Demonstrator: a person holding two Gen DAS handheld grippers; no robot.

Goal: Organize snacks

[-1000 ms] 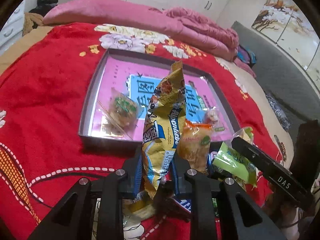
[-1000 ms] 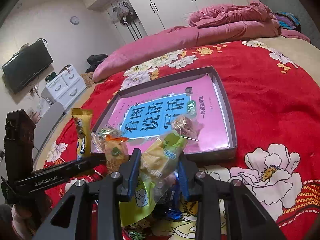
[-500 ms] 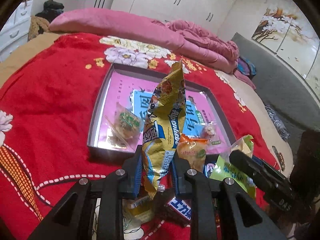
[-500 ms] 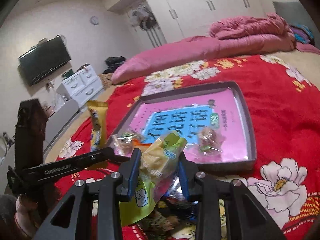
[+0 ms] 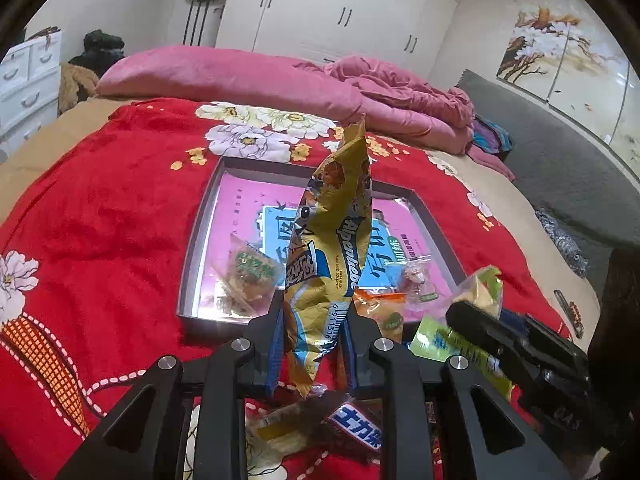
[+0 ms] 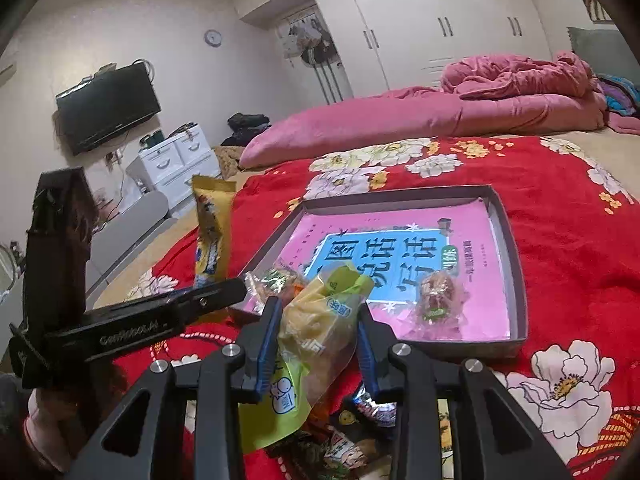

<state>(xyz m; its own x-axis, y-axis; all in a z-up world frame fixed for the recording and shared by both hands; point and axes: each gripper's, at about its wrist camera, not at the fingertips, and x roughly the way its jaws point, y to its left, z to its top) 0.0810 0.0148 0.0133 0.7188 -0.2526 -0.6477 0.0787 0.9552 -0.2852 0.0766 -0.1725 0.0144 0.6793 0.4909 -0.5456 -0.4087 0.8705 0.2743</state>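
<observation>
Left wrist view: the left gripper (image 5: 311, 316) has its jaws clamped on a tall gold bag (image 5: 334, 240), which stands upright above the red bedspread (image 5: 100, 200). Beyond it lies the tray (image 5: 196, 236) with a pink book cover inside — a clear green-label packet (image 5: 250, 276) sits at the near left of the tray, a small wrapped candy (image 5: 414, 280) at the near right. An orange packet (image 5: 380, 312) shows just right of the jaws, at the tray's near edge. Low in the frame, a brown bar (image 5: 352, 428) lies in a loose pile on the bed. The right gripper (image 5: 516, 348) comes in from the right with a green pouch (image 5: 460, 340).

Right wrist view: the right gripper (image 6: 316, 332) holds that green pouch (image 6: 320, 340) tight between its jaws, over the snack pile (image 6: 352, 440) just short of the tray (image 6: 516, 280). The candy (image 6: 436, 300) rests in the tray's near corner. Left gripper (image 6: 160, 320) at left — gold bag (image 6: 212, 232) upright in it.
</observation>
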